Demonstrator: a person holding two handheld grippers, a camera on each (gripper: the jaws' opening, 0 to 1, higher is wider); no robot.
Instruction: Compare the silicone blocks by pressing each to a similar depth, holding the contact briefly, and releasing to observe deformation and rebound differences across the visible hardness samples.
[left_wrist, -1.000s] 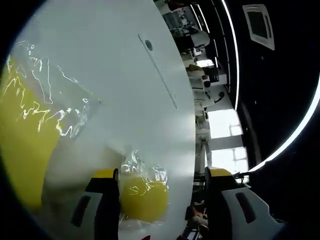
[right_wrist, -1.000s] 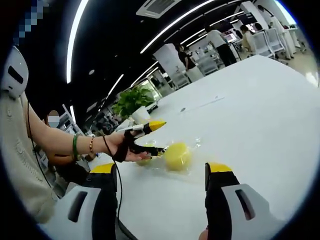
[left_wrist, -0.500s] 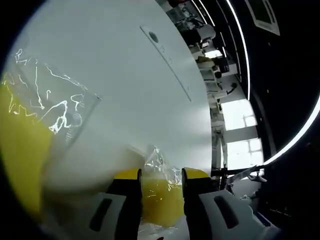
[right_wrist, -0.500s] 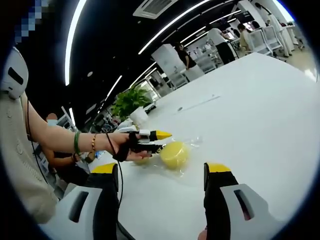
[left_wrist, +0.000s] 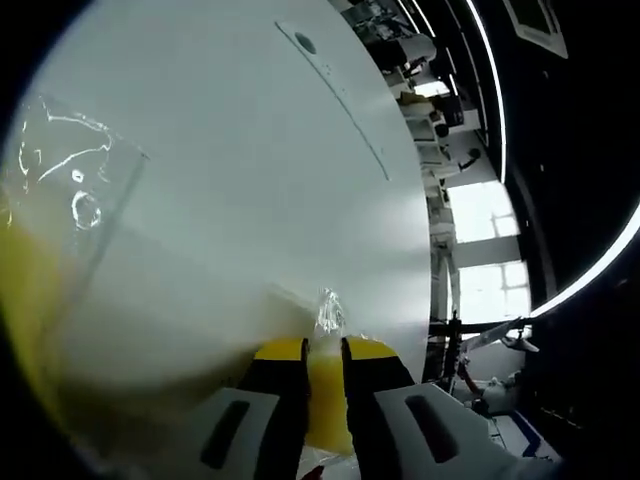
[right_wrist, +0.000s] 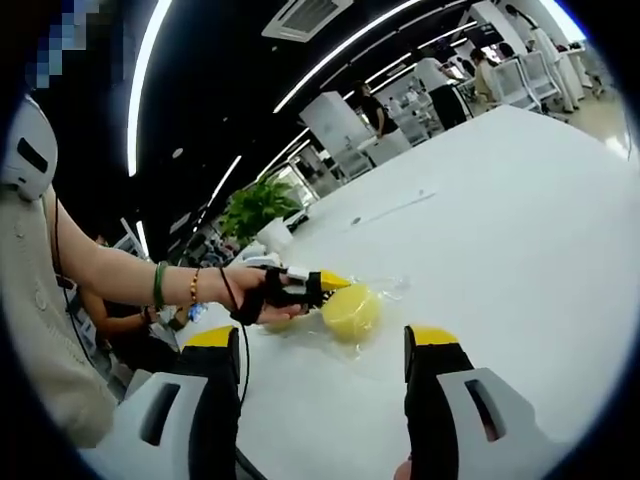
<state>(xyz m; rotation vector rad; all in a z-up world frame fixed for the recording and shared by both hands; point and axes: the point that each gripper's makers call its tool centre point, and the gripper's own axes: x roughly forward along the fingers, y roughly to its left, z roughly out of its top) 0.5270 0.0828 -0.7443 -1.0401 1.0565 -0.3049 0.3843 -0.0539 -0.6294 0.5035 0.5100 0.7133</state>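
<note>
Yellow silicone block (left_wrist: 326, 400) in its clear wrap (left_wrist: 329, 312) sits squeezed thin between our left claw (left_wrist: 323, 349) jaws, low over the white desk (left_wrist: 260, 170). Our right claw (right_wrist: 322, 342) stays released, apart. We fear the slippery wrap lets the block squirt out if the squeeze deepens.

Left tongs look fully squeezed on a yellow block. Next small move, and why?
Probably hold briefly, then open the left tongs to watch the rebound. Their jaws stand nearly together, pinching the small yellow silicone block in clear plastic wrap to a thin strip on the white table. The right tongs stand open and apart.
</note>
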